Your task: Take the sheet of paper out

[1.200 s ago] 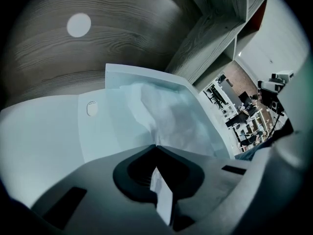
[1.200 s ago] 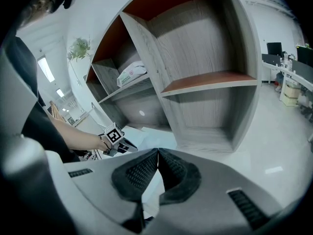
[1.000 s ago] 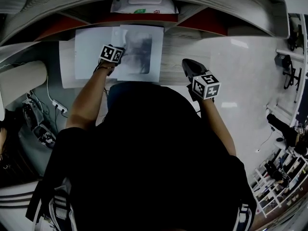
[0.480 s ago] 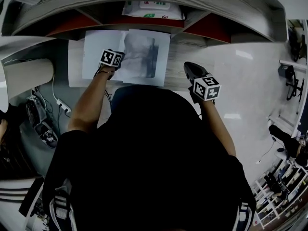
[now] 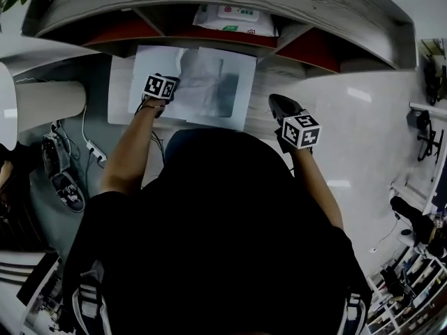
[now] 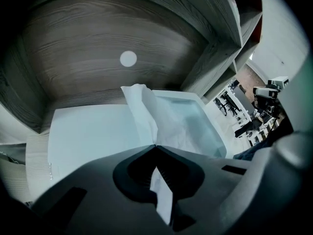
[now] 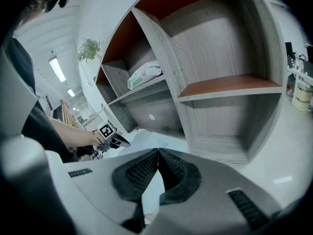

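The left gripper [image 6: 155,147] has its fingers [image 6: 131,173] pressed fully together on a thin edge of the sheet [image 6: 141,109]. A white strip of it runs down between the pads. From that pinch the sheet rises in a crumpled fold above the table [image 5: 276,93]. Just beside it lies the clear sleeve [image 6: 198,124], and a second flat white page [image 6: 88,131] lies on the other side. I cannot tell for sure whether the far end of the sheet is free of the sleeve or still tucked inside.

The right gripper [image 7: 157,152] is closed with nothing between its fingers. It hangs well apart to the right, touching neither paper nor sleeve. Behind it all stands the shelf [image 7: 230,87], with a pack of wipes [image 5: 234,16] in one bay.

The weak spot is the grip, a narrow bite on an edge that is already creased. A quick or sideways pull could tear the paper there, or let it slide out of the pads. Nothing pins the sleeve, so if the sheet still drags inside it, the sleeve may travel along instead of giving the sheet up. The flat page may shift as well.
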`<state>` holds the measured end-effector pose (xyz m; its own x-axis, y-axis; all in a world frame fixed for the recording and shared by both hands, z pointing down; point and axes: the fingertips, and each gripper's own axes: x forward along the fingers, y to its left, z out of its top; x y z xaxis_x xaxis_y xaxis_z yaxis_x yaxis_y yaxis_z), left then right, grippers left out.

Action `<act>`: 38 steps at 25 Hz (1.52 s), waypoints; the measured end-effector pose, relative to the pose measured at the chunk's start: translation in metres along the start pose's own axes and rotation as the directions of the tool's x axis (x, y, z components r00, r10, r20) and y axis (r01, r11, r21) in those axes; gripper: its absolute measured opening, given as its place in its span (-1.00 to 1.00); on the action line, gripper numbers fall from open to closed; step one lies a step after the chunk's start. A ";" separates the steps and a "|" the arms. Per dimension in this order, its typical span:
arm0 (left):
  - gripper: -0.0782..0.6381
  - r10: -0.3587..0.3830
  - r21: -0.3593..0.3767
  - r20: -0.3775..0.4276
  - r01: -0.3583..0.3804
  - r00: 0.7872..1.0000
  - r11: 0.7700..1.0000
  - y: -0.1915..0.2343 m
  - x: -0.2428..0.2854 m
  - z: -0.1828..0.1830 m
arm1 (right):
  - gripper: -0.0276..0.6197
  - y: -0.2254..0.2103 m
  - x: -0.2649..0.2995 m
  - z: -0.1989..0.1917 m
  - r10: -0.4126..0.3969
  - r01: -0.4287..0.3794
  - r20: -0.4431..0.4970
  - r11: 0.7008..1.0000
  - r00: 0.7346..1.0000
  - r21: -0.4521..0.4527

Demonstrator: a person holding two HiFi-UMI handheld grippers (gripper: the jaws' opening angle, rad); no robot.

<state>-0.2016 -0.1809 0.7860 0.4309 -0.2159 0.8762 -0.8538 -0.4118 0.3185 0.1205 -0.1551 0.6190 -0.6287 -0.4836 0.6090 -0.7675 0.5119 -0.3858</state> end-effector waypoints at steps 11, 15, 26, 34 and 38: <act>-0.73 0.060 -0.036 0.050 -0.059 0.997 0.998 0.017 -0.037 -0.013 | -0.87 0.016 0.016 0.015 0.053 -0.053 0.010 0.998 0.999 -0.032; -0.73 0.082 -0.047 0.061 -0.079 0.995 0.996 0.021 -0.048 -0.018 | -0.87 0.020 0.021 0.019 0.070 -0.070 0.009 0.997 0.998 -0.044; -0.73 0.125 -0.072 0.096 -0.118 0.987 0.990 0.027 -0.072 -0.023 | -0.87 0.022 0.026 0.018 0.098 -0.098 -0.001 0.994 0.995 -0.049; -0.73 0.147 -0.082 0.122 -0.138 0.982 0.987 0.025 -0.088 -0.026 | -0.88 0.023 0.027 0.022 0.112 -0.112 -0.003 0.992 0.994 -0.054; -0.73 0.164 -0.091 0.142 -0.152 0.976 0.984 0.027 -0.098 -0.025 | -0.87 0.025 0.031 0.024 0.125 -0.125 -0.009 0.990 0.992 -0.062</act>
<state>-0.2739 -0.1482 0.7181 0.3221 -0.4038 0.8562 -0.9323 -0.2923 0.2129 0.0789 -0.1748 0.6118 -0.7187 -0.4093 0.5621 -0.6734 0.6114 -0.4157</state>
